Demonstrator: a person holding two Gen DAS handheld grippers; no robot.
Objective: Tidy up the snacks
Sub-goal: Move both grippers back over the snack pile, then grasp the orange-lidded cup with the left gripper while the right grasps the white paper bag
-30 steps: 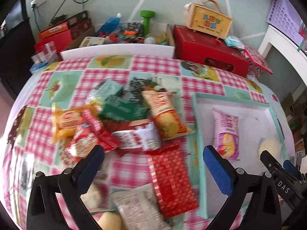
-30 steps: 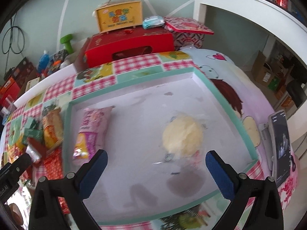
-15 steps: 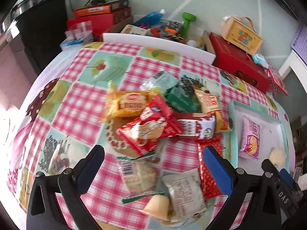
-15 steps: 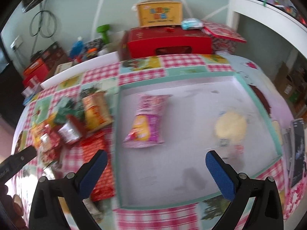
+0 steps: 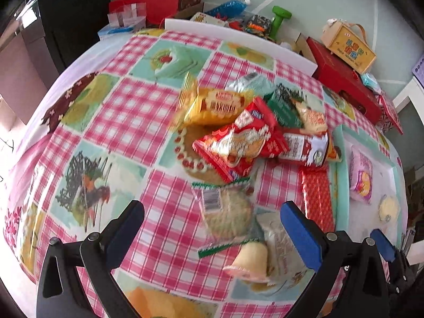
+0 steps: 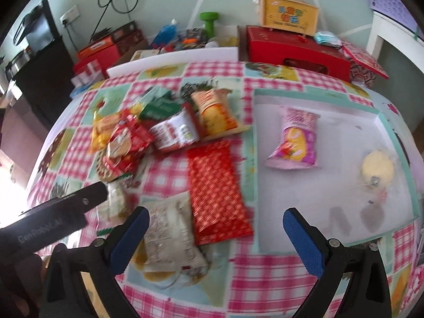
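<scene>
A heap of snack packets (image 5: 246,132) (image 6: 164,122) lies on the checked tablecloth, left of a mint-rimmed white tray (image 6: 381,116) (image 5: 338,175). In the tray lie a pink packet (image 6: 295,139) (image 5: 361,177) and a round yellow bun (image 6: 377,168) (image 5: 388,208). A flat red packet (image 6: 216,185) (image 5: 316,198) lies beside the tray's left rim. My left gripper (image 5: 212,228) hangs open above a clear cracker packet (image 5: 228,212) and a beige packet (image 5: 281,246). My right gripper (image 6: 216,234) hangs open over the red packet's near end, with a beige packet (image 6: 169,235) at its left finger.
Behind the table stand a red box (image 6: 296,49) with a yellow carry box (image 6: 288,12) on top, a green dumbbell (image 6: 209,20), and cartons of clutter (image 6: 106,45). A white foam board (image 6: 172,58) lines the far edge. A white shelf (image 6: 397,42) stands at the right.
Both grippers have swung left: the right view has moved from the tray to the red packet and the heap, the left view from the tray's edge to the heap's left side. Both stay open.
</scene>
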